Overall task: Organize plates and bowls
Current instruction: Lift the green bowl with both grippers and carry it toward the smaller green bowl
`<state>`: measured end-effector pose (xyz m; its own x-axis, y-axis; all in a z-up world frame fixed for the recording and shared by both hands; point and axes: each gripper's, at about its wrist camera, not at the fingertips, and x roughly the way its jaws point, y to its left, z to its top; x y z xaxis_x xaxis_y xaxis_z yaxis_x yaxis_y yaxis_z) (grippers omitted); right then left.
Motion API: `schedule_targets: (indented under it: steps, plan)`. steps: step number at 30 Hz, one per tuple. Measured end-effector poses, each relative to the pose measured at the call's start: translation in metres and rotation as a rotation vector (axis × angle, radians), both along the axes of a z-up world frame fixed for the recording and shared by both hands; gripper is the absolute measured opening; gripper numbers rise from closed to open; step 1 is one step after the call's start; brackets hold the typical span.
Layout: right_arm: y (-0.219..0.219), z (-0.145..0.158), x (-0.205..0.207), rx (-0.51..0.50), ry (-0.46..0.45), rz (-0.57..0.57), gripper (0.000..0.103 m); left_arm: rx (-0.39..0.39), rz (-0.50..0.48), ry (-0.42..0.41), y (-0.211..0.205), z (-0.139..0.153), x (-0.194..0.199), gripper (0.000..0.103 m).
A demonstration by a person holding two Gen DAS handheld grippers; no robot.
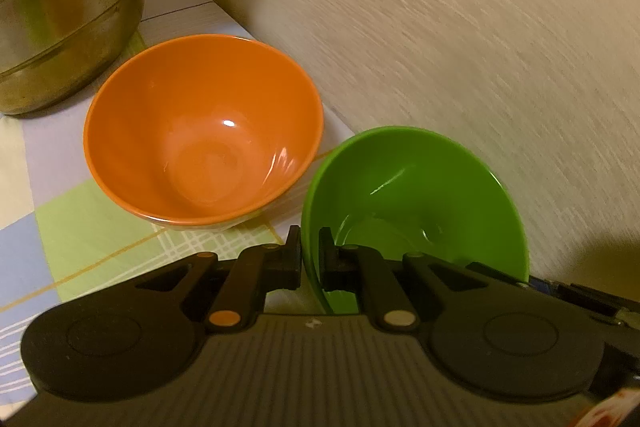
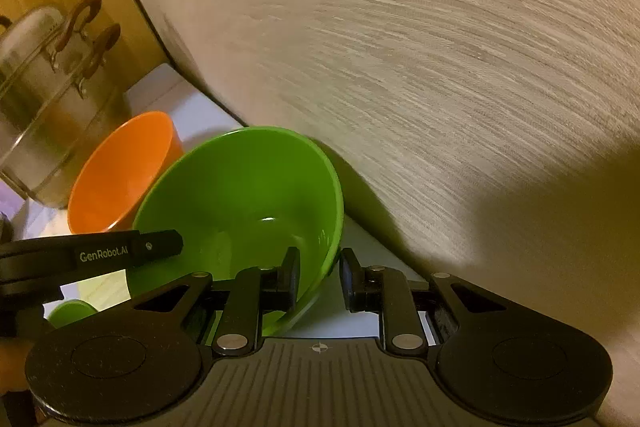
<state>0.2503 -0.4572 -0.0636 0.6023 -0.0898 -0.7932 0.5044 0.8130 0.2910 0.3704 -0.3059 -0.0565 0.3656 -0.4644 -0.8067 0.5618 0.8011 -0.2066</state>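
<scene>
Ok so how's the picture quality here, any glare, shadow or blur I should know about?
Left wrist view: warm dim light, a bright glint inside the orange bowl, the wall smeared in streaks. Right wrist view: a broad dark shadow on the wall at lower right, a small highlight in the green bowl, strong fisheye bending at the edges.

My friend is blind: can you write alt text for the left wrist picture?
A black tool pinches the near rim of a tilted green bowl beside a wall. An empty orange bowl sits upright to its left on a checked cloth, with a steel pot behind it.
</scene>
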Motion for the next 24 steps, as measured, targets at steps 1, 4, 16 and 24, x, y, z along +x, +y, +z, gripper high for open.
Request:
schedule_targets:
  steps: [1,4,16,24]
  plan:
    - [0.0,0.0,0.001,-0.003,0.003,0.002,0.021,0.0,0.001,0.001,0.0,0.0,0.0,0.007]
    - [0.003,-0.001,0.004,-0.017,0.011,0.013,0.021,0.005,-0.002,-0.002,-0.001,0.0,0.0,0.007]
    - [0.004,0.001,0.01,-0.032,0.032,0.024,0.019,0.001,0.001,-0.006,0.001,0.005,-0.006,0.006]
    - [0.01,0.017,0.003,-0.057,0.001,0.028,0.019,-0.013,0.005,-0.022,0.009,0.021,-0.014,0.006]
